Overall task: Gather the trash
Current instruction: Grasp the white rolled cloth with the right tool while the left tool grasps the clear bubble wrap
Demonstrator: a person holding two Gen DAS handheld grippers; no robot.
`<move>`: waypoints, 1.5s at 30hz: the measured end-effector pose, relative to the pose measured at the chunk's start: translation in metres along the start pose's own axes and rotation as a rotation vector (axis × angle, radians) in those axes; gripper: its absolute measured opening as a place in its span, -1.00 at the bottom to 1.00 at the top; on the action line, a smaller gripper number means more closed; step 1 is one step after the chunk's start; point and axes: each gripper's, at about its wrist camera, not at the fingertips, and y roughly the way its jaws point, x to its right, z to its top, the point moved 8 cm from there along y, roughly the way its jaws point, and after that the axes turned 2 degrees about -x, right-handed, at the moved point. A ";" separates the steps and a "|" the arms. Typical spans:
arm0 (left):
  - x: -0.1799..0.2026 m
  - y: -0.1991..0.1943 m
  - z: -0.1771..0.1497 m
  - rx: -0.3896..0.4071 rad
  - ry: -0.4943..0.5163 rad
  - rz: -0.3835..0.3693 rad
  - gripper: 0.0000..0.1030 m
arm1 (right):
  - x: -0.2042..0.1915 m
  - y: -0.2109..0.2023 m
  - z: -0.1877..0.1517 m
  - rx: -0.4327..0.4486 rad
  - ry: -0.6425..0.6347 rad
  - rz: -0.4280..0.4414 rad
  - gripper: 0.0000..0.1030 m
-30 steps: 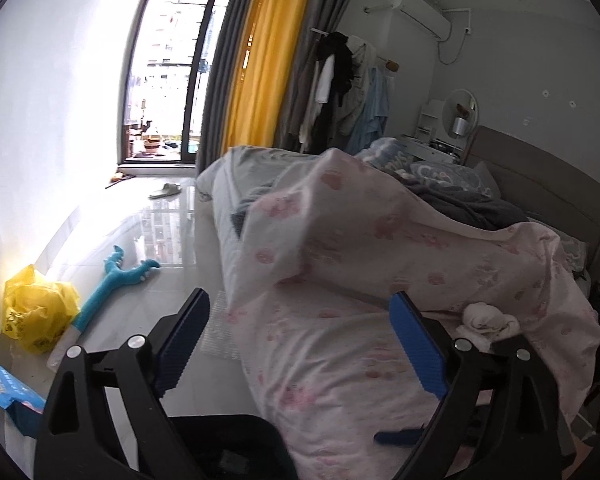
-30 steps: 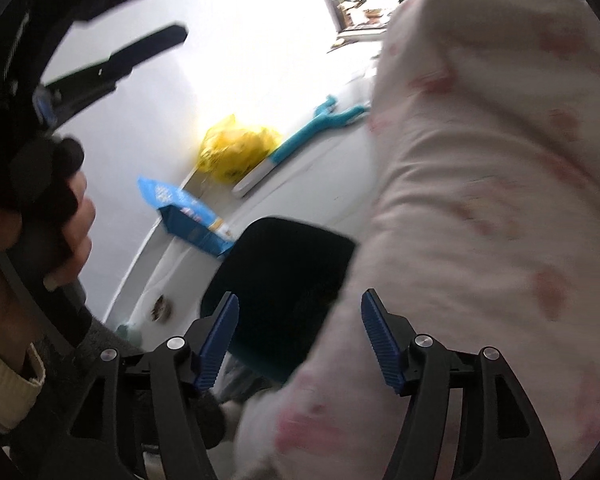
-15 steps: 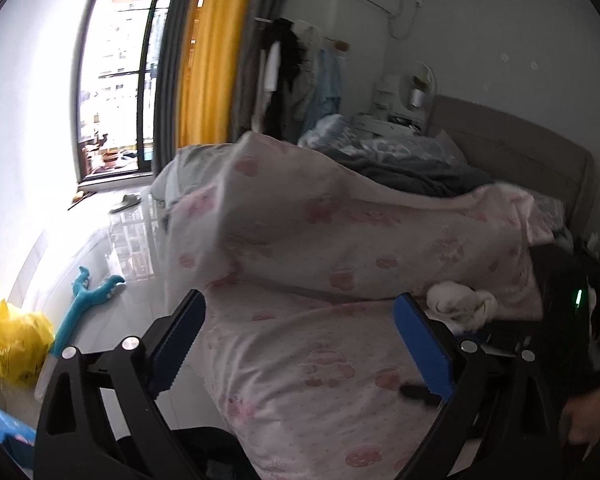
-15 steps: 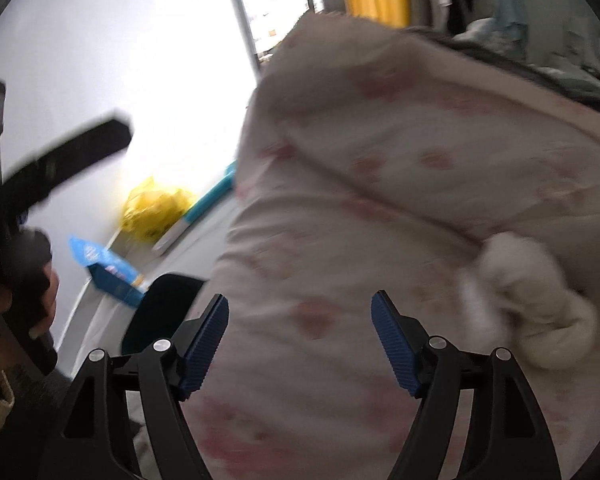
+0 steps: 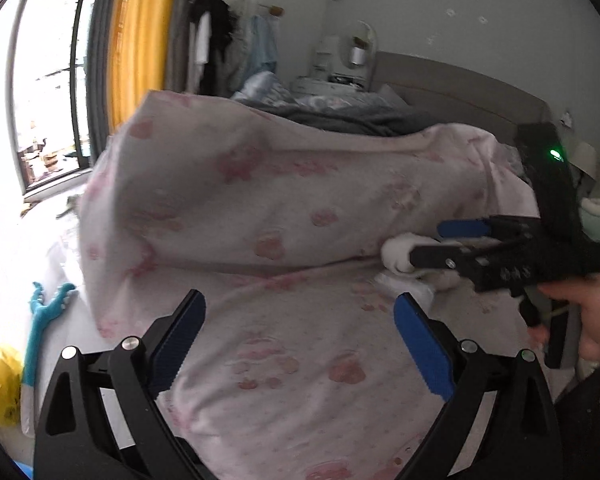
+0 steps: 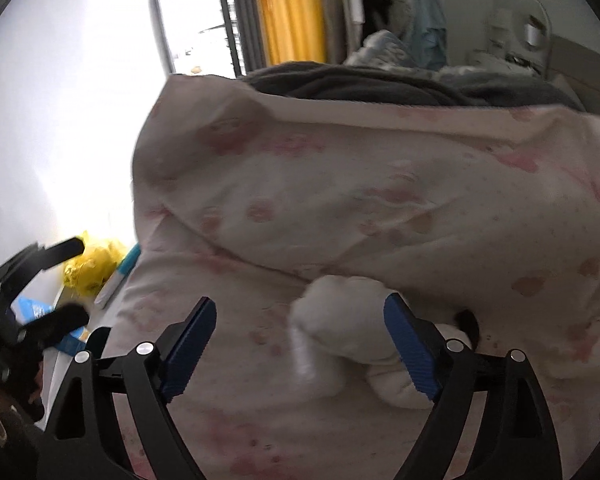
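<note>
A crumpled white tissue wad (image 6: 340, 328) lies on the pink paw-print quilt (image 6: 380, 200) of the bed. It also shows in the left wrist view (image 5: 398, 252). My right gripper (image 6: 300, 344) is open just above the bed, with the wad between its blue pads and nearer the right one. In the left wrist view the right gripper (image 5: 424, 242) reaches over the wad from the right. My left gripper (image 5: 300, 344) is open and empty over the quilt, left of the wad.
A yellow plastic bag (image 6: 88, 264), a teal toy (image 5: 44, 320) and a blue packet (image 6: 48, 328) lie on the floor left of the bed. A grey blanket (image 6: 380, 84) is heaped behind the quilt. A headboard (image 5: 460, 84) and clothes rack (image 5: 228, 40) stand behind.
Both grippers have swung right, from the floor side onto the bed. The right gripper has closed in on the tissue wad, which now sits between its open pads.
</note>
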 end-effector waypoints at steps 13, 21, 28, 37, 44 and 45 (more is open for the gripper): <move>0.046 0.040 -0.002 -0.091 0.043 -0.170 0.88 | 0.033 0.036 -0.002 -0.082 0.108 0.026 0.71; 0.063 0.056 -0.004 -0.119 0.057 -0.188 0.88 | 0.036 0.046 -0.006 -0.121 0.062 -0.004 0.36; 0.083 0.070 -0.006 -0.139 0.071 -0.209 0.88 | 0.047 0.035 -0.006 -0.110 0.079 0.026 0.15; 0.096 0.089 -0.009 -0.160 0.087 -0.185 0.87 | 0.055 0.004 0.008 -0.012 0.132 0.094 0.15; 0.099 0.100 -0.010 -0.183 0.083 -0.174 0.87 | 0.070 -0.017 0.012 0.046 0.167 0.143 0.15; 0.100 0.102 -0.010 -0.187 0.084 -0.171 0.86 | 0.071 -0.019 0.013 0.051 0.172 0.147 0.15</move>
